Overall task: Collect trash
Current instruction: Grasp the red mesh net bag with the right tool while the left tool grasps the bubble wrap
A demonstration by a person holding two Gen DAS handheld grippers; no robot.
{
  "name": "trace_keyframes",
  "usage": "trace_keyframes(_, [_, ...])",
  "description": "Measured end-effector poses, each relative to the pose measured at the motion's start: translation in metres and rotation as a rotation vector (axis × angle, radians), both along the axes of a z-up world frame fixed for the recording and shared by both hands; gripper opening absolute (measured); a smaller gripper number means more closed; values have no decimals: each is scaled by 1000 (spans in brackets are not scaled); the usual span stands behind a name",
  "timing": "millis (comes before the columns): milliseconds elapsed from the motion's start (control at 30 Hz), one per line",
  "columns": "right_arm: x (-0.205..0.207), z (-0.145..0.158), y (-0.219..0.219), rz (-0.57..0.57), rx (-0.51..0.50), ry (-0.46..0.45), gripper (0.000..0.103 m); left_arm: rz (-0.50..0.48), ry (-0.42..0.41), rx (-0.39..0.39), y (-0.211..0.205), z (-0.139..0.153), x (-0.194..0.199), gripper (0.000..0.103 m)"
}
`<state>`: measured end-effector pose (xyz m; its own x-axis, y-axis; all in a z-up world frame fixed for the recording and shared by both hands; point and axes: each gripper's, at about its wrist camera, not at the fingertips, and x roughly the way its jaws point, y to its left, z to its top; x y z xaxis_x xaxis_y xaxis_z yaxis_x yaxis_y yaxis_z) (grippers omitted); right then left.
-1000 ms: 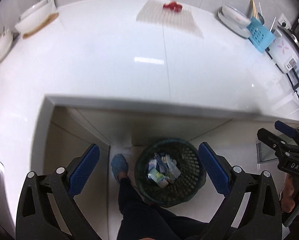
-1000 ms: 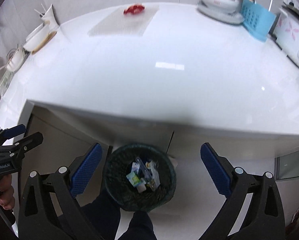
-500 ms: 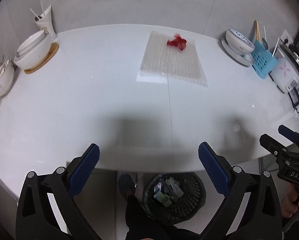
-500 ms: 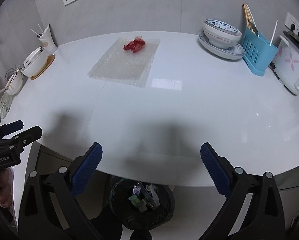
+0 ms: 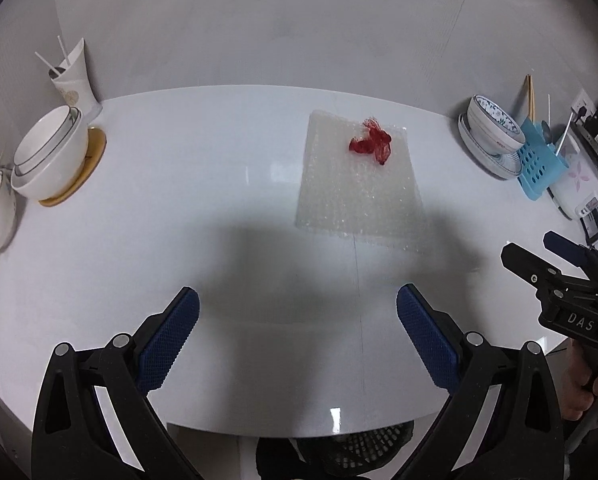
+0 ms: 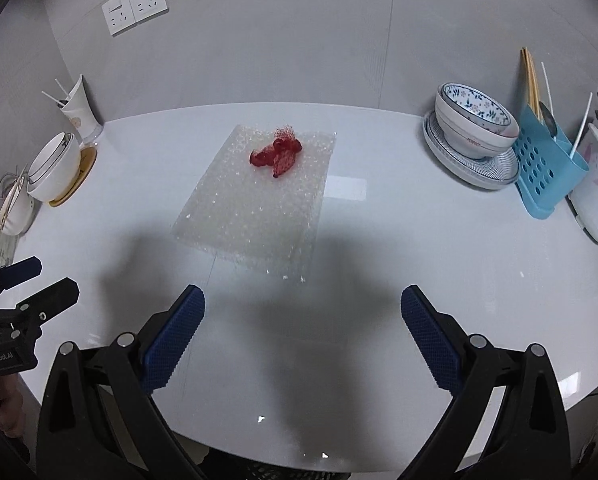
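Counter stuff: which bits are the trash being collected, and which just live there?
Job: red mesh scrap; bubble wrap sheet; waste basket below; both grippers, left and right, open and empty.

Lying about: stacked bowls; blue utensil holder; white bowls; paper cup.

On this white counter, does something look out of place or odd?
Yes. A crumpled red mesh scrap lies on a sheet of bubble wrap in the middle of the counter. Both look like leftover packaging, while the dishes stand neatly along the sides. Nothing looks spilled or broken.
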<state>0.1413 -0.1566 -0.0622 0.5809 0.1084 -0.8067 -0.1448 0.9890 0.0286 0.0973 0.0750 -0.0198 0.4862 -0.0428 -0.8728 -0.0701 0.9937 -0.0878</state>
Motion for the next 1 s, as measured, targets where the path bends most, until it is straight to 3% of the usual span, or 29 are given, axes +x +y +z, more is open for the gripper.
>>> trace_keyframes(333, [112,0,27,-23,7,44,92,-28,23,-3,29,-3,88,97])
trace_keyframes(467, [158,-12,42,-50,11,100,85,-24,31,-9,43,-6,115,97])
trace_keyframes(700, [230,-52,49,-155,50,260,66,-35,60,-16,55,-19,141,97])
trace_keyframes(933, [263,-85,56,-217,76,356,52,-54,99,-26,54,-37,151,97])
trace_keyframes(1000, [266,-95,54,-243,97,384,42,-61,108,-26,52,-43,153,97])
